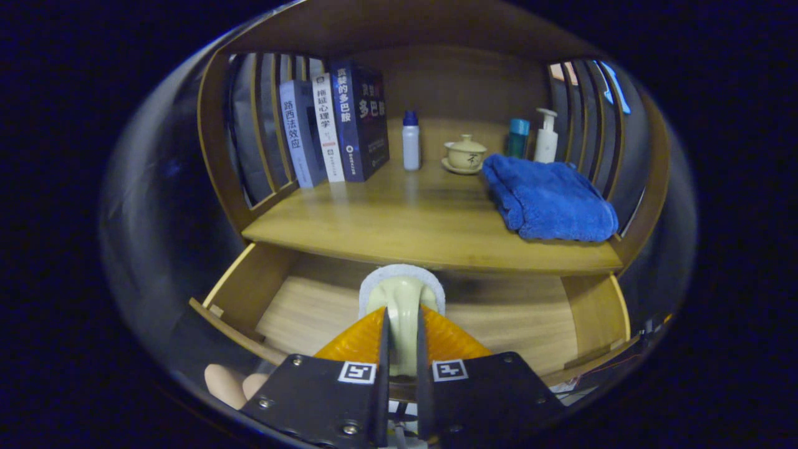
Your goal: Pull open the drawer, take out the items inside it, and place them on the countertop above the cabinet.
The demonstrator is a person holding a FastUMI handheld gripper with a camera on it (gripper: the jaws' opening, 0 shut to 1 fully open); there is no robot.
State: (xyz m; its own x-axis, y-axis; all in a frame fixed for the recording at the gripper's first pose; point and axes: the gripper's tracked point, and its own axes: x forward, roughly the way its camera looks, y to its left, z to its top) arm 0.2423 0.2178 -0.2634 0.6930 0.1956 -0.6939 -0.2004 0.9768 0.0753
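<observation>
Gripper view looks down the two fingers at a cream-handled brush (402,299), which the gripper (402,337) clamps by the handle, both fingers pressed against its sides. The brush's pale grey round head pokes out just beyond the fingertips, over the open drawer (312,305) and right under the front edge of the countertop (405,224). Most of the handle is hidden between the fingers — what kind of head it carries is hard to make out.

The drawer's wooden floor lies bare to the left and right of the brush; its near wall is partly cut off by the gripper body, and a person's fingers (234,383) show at the near left.

On the countertop, the near middle is free wood. At the far left, three books (333,128) stand upright, leaning against a slatted side. A small white bottle (411,141) with a blue cap stands to their right, then a lidded tea bowl (465,153) on a saucer. A folded blue towel (548,196) fills the right side — behind it stand a teal container (517,137) and a white pump bottle (547,136).
</observation>
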